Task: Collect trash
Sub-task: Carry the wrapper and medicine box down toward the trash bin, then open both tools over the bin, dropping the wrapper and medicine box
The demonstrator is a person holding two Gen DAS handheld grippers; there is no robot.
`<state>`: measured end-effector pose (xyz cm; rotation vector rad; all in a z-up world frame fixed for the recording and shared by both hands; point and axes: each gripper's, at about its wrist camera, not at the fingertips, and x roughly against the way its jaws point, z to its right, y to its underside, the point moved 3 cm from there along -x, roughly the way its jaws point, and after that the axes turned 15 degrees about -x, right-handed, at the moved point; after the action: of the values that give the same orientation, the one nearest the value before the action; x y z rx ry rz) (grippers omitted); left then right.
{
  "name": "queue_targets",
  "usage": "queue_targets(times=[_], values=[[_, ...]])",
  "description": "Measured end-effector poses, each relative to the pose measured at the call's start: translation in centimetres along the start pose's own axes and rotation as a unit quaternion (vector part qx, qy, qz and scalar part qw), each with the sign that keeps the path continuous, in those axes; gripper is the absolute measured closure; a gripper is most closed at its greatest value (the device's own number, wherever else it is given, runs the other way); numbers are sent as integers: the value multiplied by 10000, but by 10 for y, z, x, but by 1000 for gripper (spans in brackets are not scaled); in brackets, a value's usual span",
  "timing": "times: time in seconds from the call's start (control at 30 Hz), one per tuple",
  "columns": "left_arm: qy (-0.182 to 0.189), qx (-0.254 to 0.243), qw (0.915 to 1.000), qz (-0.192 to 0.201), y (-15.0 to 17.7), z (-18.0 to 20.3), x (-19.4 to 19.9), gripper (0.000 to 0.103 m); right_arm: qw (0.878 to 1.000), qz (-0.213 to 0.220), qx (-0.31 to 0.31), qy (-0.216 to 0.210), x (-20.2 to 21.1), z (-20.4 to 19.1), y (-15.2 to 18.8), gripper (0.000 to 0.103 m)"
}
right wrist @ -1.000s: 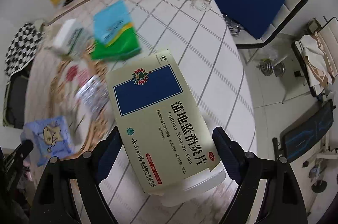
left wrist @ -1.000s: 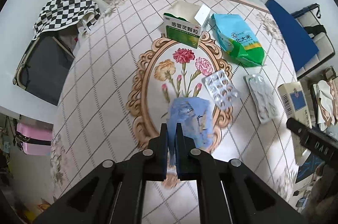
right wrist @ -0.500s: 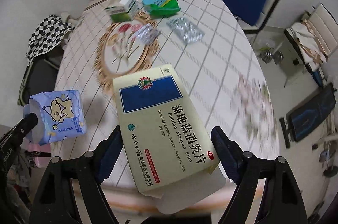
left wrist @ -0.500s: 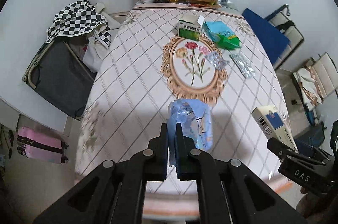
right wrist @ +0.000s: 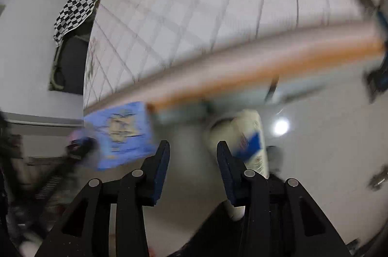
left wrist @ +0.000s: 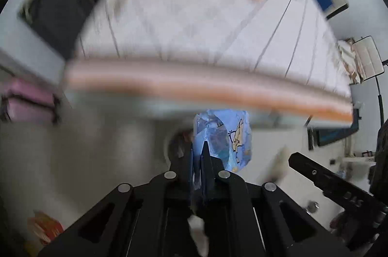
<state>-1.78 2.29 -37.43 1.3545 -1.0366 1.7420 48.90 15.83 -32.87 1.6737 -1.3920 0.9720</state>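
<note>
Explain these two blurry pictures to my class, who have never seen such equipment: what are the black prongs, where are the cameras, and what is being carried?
There is no robot. A person carries a two-fingered hand-held gripper in each hand, and each has a fisheye camera looking along its fingers. The left hand-held gripper is shut on a blue cartoon-printed plastic packet, near the table's orange edge. The right hand-held gripper is open. A cream-and-blue medicine box shows just beyond one finger, apparently not gripped. Things on the table are too blurred to name.

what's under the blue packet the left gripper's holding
The blue packet, pinched in the left gripper, hangs below the table edge. Beneath it, only blurred pale floor; anything more is indistinct.
</note>
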Motion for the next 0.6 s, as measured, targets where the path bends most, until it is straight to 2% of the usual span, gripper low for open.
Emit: queue_targets(times=[0.03,0.1,0.17,0.27,0.37,0.4,0.43,0.47,0.5,0.53,0.6], values=[[39,50,9999,-114,9,1,-19,100,9997,-180,-157,-85,-19,18,11,57],[82,142,9993,-344,24,1,-64,100,9995,-209,-212,-56,-42,42,21,48],[198,196,9979,-591,35,1,-117,99,9991,-227,-99,339,-78,74,30,46],[574,387,9928,-973,49,-3,-209,97,9965,-392,-246,700,-144,131,37,41],[464,381,9902,-1259,57,-9,-282,95,9915,-437,-207,1205,-204,174,36,32],[397,347,9901,-1304,60,-11,-299,90,9900,-436,-191,1327,-220,187,33,26],[342,321,9901,-1324,62,-13,-314,81,9880,-416,-171,1475,-239,199,32,19],[247,305,9902,-1344,62,-16,-332,47,9858,-408,-129,1621,-258,208,30,15],[200,299,9900,-1361,65,-18,-343,9,9844,-418,-60,1709,-275,212,26,8],[182,301,9900,-1363,64,-19,-353,2,9826,-426,21,1809,-291,214,23,4],[54,254,9901,-1379,64,-22,-367,2,9798,-398,177,1953,-316,216,20,3]])
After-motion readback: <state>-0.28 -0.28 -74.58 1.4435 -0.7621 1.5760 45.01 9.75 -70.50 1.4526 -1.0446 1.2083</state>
